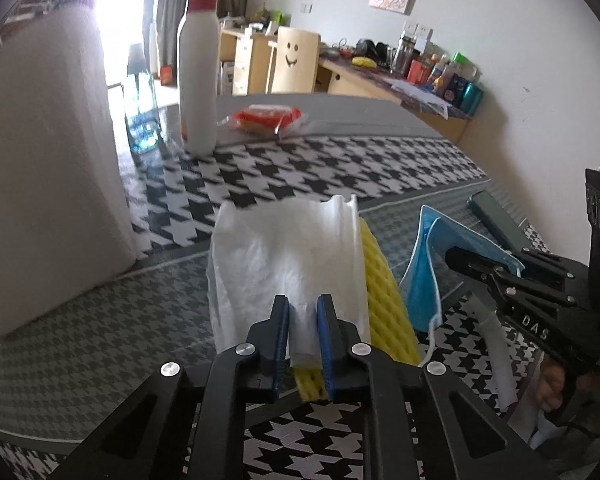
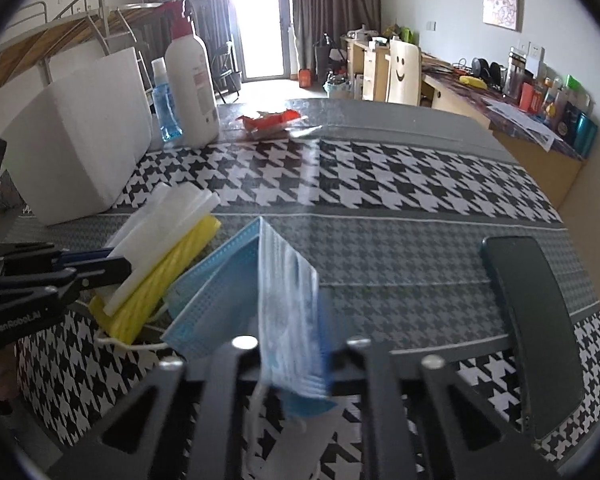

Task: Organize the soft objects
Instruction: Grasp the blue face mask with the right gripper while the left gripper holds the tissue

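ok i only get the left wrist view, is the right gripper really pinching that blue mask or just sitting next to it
observer: it's pinching. In the right wrist view the right gripper is closed on the near edge of the blue mask, which stands folded between its fingers.
operator: whats the dark thing beyond it
observer: a dark flat slab, probably a phone. It lies flat on the tablecloth, right of the mask and apart from it.
operator: and is my left gripper on the white stuff only
observer: it looks so. From the side, the left gripper closes on the white sheets, and the yellow sponge lies beneath them.
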`<state>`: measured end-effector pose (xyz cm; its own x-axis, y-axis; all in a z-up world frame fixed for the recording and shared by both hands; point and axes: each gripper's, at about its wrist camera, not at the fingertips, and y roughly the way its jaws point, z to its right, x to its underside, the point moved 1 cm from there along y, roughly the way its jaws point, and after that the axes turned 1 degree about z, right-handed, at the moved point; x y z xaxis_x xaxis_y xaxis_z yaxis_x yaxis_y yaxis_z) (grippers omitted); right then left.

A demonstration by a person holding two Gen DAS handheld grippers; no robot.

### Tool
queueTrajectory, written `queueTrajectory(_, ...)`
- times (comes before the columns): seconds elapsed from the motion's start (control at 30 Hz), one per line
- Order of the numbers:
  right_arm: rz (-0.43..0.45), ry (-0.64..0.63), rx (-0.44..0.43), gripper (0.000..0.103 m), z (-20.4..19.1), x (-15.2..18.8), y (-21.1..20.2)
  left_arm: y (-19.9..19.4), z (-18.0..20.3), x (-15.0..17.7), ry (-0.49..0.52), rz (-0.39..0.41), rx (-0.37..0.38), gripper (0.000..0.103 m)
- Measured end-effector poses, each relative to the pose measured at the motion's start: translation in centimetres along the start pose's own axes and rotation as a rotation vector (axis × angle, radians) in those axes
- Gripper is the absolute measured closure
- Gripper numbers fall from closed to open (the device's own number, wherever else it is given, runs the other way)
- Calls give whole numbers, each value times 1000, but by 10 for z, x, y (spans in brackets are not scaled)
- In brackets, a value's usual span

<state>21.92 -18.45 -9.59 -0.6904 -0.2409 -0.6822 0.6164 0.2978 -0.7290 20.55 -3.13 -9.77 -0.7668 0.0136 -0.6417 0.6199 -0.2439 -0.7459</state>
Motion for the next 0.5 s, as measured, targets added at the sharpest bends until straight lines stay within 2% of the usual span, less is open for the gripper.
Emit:
queueTrajectory(0.23, 42, 30, -6, 93, 3, -6, -13, -11, -10, -2, -6, 37, -53, 88)
queueTrajectory(0.47, 46, 33, 13, 93, 4, -7, -15, -1, -17, 2, -2, -4, -115, 88)
queueTrajectory(0.5, 45, 30, 13, 93, 3, -7, -15, 0, -17, 2, 0, -9, -116, 85)
